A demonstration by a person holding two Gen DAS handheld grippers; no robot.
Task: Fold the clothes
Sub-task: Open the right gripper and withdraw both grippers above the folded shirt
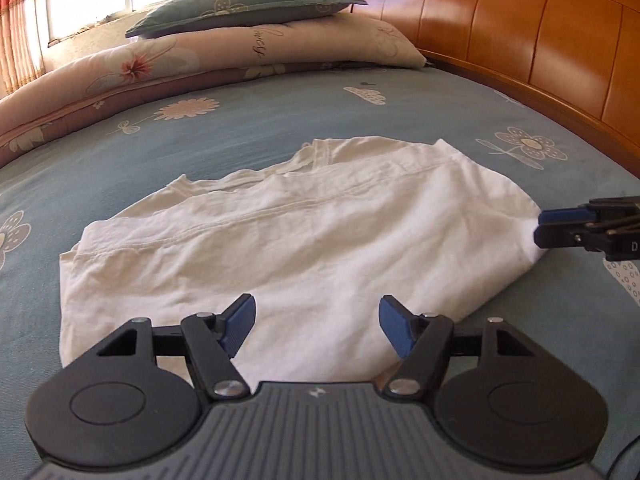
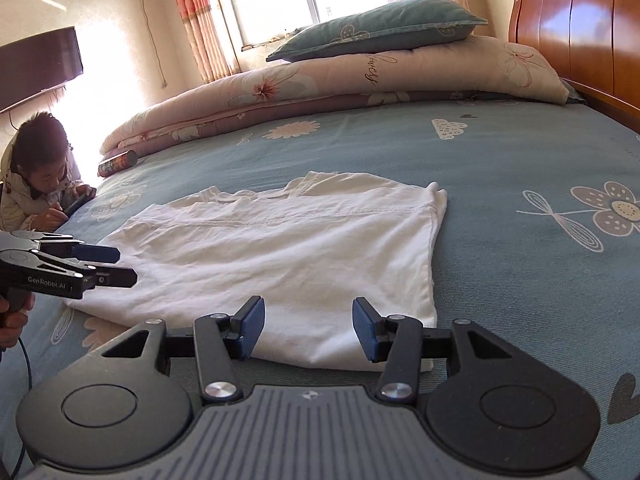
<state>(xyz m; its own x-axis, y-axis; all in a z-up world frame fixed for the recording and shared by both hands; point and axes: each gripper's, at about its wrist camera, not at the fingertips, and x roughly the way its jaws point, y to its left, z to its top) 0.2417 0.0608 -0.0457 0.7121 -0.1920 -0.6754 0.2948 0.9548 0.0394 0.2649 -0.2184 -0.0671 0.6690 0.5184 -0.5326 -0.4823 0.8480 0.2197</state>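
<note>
Left hand-held gripper (image 1: 317,326): blue pads apart, nothing between them, poised over the near hem at lower centre of the left wrist view. Right hand-held gripper (image 2: 308,326): pads likewise apart and empty, low over the near edge at lower centre of the right wrist view.

White cotton T-shirt (image 2: 280,248): flat on the blue flower-printed bed sheet (image 2: 520,152), mid-frame, sides already turned in, collar toward the top of frame. Partly folded; stage not settled by this alone.

Risks, judged:
- Pinching only the top layer would pull the turned-in panels open.
- Catching sheet along with hem would drag the bedding.
- Uneven lift between both sides would skew the fold.

Edges and room:
- Wooden headboard (image 1: 520,40) upper right, well apart.
- Rolled pink floral quilt (image 2: 320,84) across the upper frame, grey-green pillow (image 2: 380,28) on it.
- Cylindrical can (image 2: 118,163) and a person (image 2: 36,184) at the left edge, near the bedside.
- Open sheet right of the shirt.
</note>
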